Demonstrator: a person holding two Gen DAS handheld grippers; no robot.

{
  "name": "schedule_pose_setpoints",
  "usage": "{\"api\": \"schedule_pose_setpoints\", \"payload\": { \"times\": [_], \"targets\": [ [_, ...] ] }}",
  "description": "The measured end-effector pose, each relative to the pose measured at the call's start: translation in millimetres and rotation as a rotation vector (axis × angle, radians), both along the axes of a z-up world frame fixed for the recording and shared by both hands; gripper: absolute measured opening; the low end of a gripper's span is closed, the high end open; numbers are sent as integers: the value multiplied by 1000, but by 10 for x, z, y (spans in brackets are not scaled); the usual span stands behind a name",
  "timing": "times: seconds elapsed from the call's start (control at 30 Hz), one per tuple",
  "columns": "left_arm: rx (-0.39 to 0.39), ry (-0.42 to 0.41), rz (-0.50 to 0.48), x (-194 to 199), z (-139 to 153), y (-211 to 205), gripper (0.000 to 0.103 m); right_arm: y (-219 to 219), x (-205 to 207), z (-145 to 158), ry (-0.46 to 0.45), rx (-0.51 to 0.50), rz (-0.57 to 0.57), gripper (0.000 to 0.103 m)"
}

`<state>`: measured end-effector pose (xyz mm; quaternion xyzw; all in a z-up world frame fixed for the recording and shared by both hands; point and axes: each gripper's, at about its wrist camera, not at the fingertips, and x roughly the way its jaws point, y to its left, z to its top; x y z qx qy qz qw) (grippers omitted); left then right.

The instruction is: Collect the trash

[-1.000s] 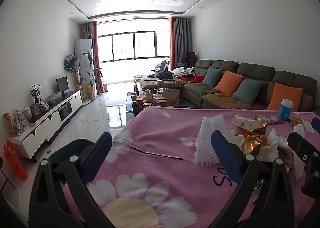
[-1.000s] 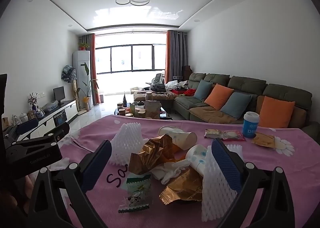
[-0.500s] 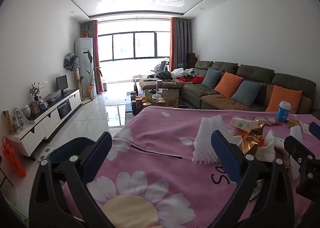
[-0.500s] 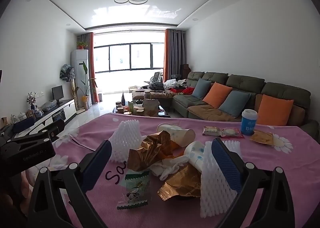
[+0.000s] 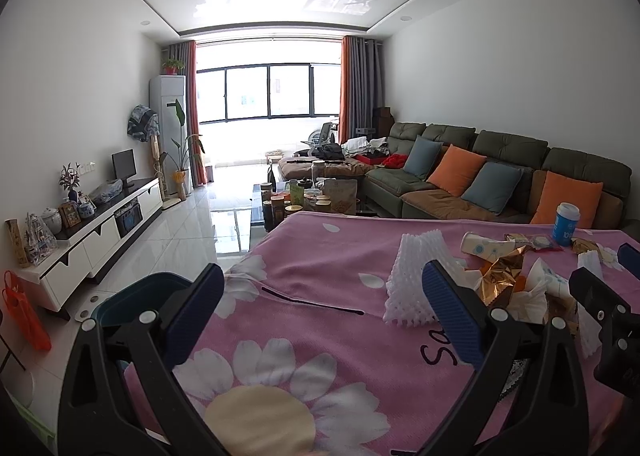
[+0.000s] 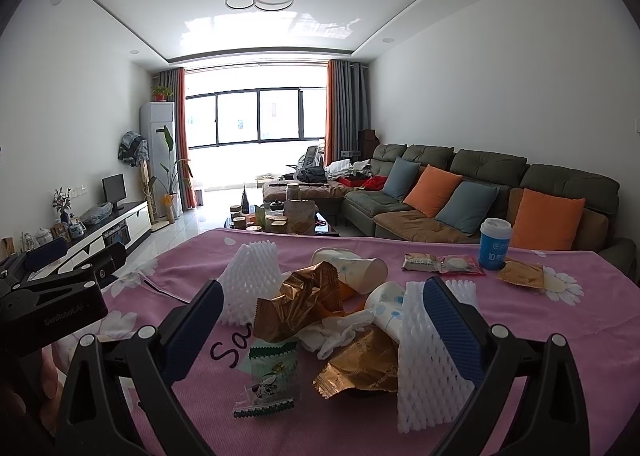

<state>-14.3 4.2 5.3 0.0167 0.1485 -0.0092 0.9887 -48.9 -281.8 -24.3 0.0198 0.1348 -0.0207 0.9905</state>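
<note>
The worktop (image 6: 540,340) wears a pink daisy cloth; wrappers (image 6: 362,366), foam nets (image 6: 250,284), perhaps tissue, heaped at six o'clock, blue cup (image 6: 495,244) at two.

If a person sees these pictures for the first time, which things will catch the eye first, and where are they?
First comes the pile of trash in the middle of the pink flowered tablecloth: crumpled gold wrappers, white foam nets and tipped paper cups. The open right gripper frames this pile, while the open left gripper is over bare cloth to its left. Behind, a blue cup stands upright near the table's far edge, before the sofa's orange cushions.
</note>
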Motion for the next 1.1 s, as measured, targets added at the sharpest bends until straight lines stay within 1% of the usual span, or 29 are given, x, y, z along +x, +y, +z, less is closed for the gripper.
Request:
{"api": "schedule_pose_setpoints", "payload": {
  "times": [1.1],
  "targets": [
    [2,9,-12,26,-91,-76,98,-63,58,-25,3,15,-12,96]
  ]
}}
